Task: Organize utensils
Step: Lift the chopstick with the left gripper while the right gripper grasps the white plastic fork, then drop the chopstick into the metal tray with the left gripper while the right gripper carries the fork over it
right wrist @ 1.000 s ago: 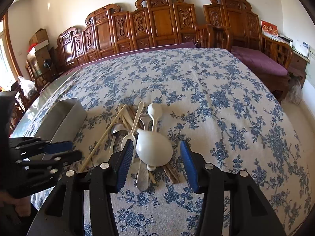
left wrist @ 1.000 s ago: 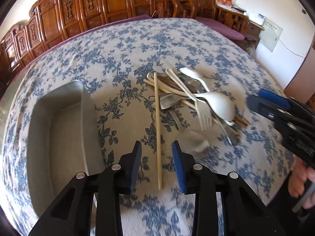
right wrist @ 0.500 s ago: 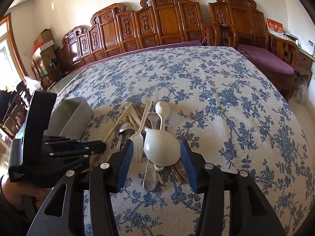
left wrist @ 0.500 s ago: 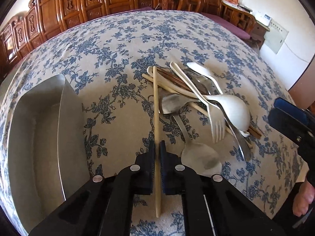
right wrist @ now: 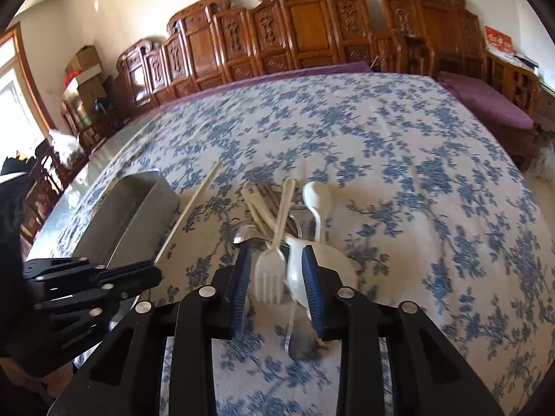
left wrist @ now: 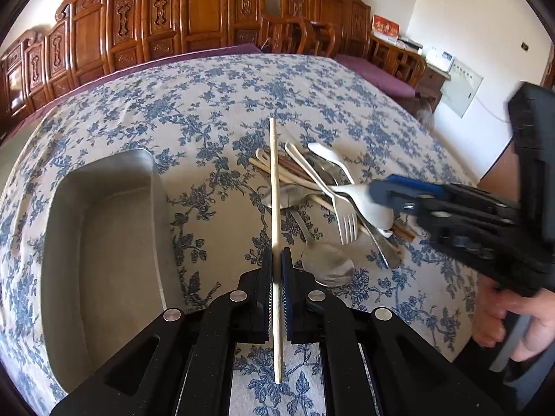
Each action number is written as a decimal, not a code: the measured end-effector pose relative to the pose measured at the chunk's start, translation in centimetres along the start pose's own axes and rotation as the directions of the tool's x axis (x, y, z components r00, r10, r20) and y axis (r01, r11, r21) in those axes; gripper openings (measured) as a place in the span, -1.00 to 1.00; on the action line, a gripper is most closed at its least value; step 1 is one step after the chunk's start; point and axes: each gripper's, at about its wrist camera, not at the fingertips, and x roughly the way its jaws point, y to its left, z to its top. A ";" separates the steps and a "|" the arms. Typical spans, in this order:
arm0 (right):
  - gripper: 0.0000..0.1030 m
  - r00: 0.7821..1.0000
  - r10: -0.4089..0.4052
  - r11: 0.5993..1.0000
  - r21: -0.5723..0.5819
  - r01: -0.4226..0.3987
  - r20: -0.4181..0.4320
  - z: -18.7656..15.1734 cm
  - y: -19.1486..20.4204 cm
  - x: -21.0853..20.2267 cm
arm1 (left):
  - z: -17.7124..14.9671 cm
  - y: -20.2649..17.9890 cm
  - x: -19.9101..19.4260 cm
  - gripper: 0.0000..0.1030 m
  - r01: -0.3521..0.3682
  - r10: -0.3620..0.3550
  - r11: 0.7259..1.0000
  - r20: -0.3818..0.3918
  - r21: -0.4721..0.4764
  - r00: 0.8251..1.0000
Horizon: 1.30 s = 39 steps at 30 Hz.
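Slim pale chopstick (left wrist: 274,187), perhaps wooden, in ribbed blue gripper (left wrist: 276,277) pads

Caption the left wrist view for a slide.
Left gripper shut on a chopstick beside the metal tray, while the right gripper closes at the white spoon in the pile.

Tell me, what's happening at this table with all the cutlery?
A person holding a gripper in each hand is sorting a pile of utensils on a flowered tablecloth. The left gripper has clamped a single pale chopstick, with a metal tray waiting beside it. The right gripper has just been closing around a white fork and a white spoon in the pile; whether it grips them yet is unclear.
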 end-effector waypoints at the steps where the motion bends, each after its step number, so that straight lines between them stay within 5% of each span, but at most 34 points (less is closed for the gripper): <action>1: -0.40 1.000 0.000 1.000 -0.002 0.000 -0.010 0.2 0.1 0.5 | 0.1 0.2 -0.3 -0.92 0.003 -0.003 1.000 0.006 -0.005 1.000; 11: -0.64 0.983 -0.068 0.998 0.002 0.069 -0.170 2.1 1.0 6.1 | 0.8 1.2 -3.4 -0.92 0.024 -0.020 0.999 0.086 -0.036 0.996; 23: -0.71 0.951 -0.214 0.976 -0.074 0.203 -0.223 3.3 2.4 7.6 | 0.9 2.6 -5.3 -0.92 0.035 -0.027 0.997 0.125 -0.066 0.992; 26: -0.87 0.940 -0.260 0.963 -0.124 0.237 -0.219 3.1 2.9 7.7 | 0.9 2.7 -5.7 -0.92 0.035 -0.025 0.997 0.132 -0.069 0.991; 39: -0.87 0.964 -0.207 0.972 -0.145 0.184 -0.168 3.1 4.4 4.5 | 0.7 4.0 -6.9 -0.92 0.026 -0.016 0.997 0.142 -0.072 0.990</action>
